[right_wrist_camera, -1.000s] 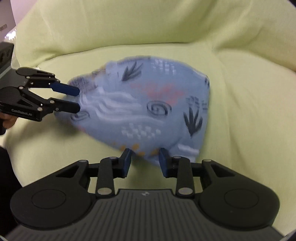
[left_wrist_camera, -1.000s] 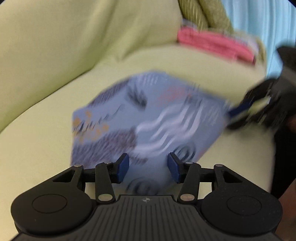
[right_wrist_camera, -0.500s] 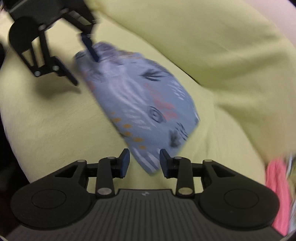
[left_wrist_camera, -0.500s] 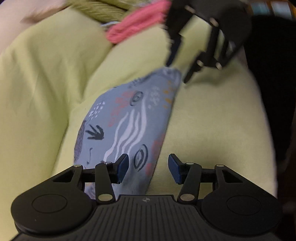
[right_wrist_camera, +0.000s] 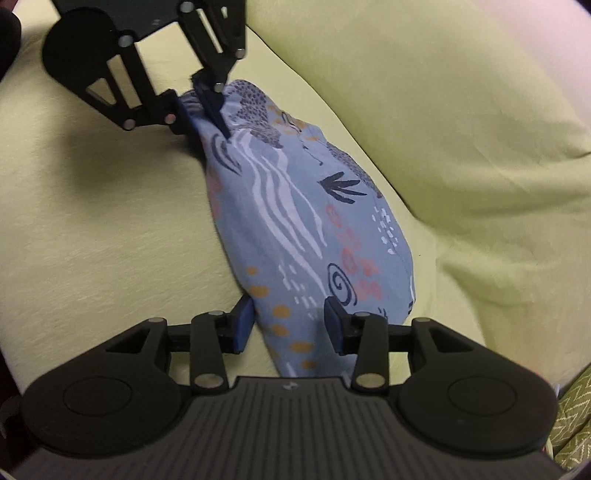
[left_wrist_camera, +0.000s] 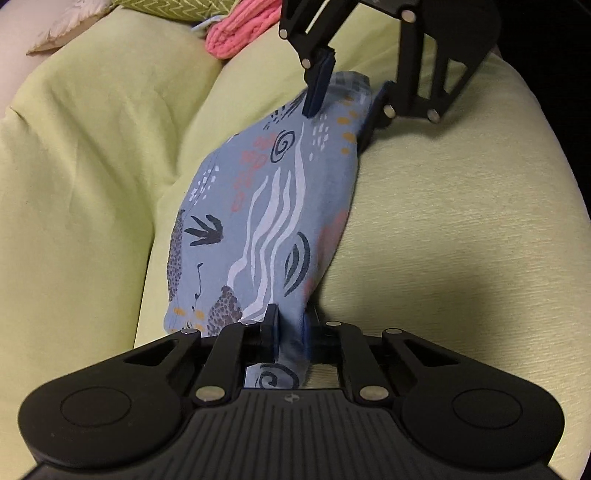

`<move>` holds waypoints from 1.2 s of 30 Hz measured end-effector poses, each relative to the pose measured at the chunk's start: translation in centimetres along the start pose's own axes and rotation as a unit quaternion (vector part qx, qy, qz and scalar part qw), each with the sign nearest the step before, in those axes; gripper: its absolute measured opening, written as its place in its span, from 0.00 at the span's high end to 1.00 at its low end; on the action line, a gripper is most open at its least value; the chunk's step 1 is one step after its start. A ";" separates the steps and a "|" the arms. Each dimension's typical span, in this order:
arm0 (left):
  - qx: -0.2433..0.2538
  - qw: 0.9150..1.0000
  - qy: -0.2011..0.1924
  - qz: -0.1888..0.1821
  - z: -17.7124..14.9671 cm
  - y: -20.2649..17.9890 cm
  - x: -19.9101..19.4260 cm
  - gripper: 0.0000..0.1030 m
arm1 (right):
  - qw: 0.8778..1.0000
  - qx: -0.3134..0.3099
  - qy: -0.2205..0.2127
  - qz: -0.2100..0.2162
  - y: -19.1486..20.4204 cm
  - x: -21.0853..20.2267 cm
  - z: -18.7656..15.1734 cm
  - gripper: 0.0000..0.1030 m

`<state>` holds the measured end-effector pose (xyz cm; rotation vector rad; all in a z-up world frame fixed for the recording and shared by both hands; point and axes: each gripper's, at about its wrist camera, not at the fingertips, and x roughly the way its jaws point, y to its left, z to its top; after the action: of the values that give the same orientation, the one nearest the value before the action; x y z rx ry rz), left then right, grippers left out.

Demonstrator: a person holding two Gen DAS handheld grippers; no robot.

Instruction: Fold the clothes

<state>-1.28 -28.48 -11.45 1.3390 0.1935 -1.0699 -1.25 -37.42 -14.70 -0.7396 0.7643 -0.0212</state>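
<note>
A blue patterned cloth [left_wrist_camera: 273, 206] [right_wrist_camera: 295, 214] lies as a long narrow strip on a yellow-green sofa seat [left_wrist_camera: 443, 221]. My left gripper [left_wrist_camera: 290, 332] is at the cloth's near end, its jaws closing with a fold of the cloth pinched between the pads. In the right wrist view, the left gripper [right_wrist_camera: 205, 107] grips the far end. My right gripper [right_wrist_camera: 289, 325] stands partly open astride the other end; one finger [right_wrist_camera: 334, 325] rests over the cloth, the other finger [right_wrist_camera: 243, 325] is beside its edge. The left wrist view shows the right gripper [left_wrist_camera: 347, 99] straddling the cloth's far end.
The sofa backrest [right_wrist_camera: 461, 110] rises beside the cloth. A pink knitted piece [left_wrist_camera: 236, 33] and a green zigzag cushion [left_wrist_camera: 159, 7] [right_wrist_camera: 572, 417] lie beyond the right gripper's end. A dark drop runs along the seat's front edge [left_wrist_camera: 554, 92].
The left gripper's jaws have closed on the cloth's end. Both grippers have rolled and come in over the ends of the cloth, which now lies stretched between them.
</note>
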 end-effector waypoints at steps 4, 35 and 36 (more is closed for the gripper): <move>-0.016 1.000 -0.007 -0.008 -0.5 0.6 0.0 0.91 | 0.999 0.006 0.043 -0.003 -1.2 0.0 -2.3 0.86; -0.096 0.995 0.009 -0.004 -2.6 3.8 -2.3 0.59 | 0.923 0.372 0.036 0.087 -7.8 -4.3 -5.4 0.54; -0.098 0.995 0.005 -0.008 -2.4 3.9 -2.3 0.59 | 0.913 0.395 0.035 0.094 -8.1 -4.2 -6.0 0.54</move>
<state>1.34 -25.76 -7.93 1.1678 0.3097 -1.0287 -6.20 -45.95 -10.02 0.1096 0.8074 -0.1734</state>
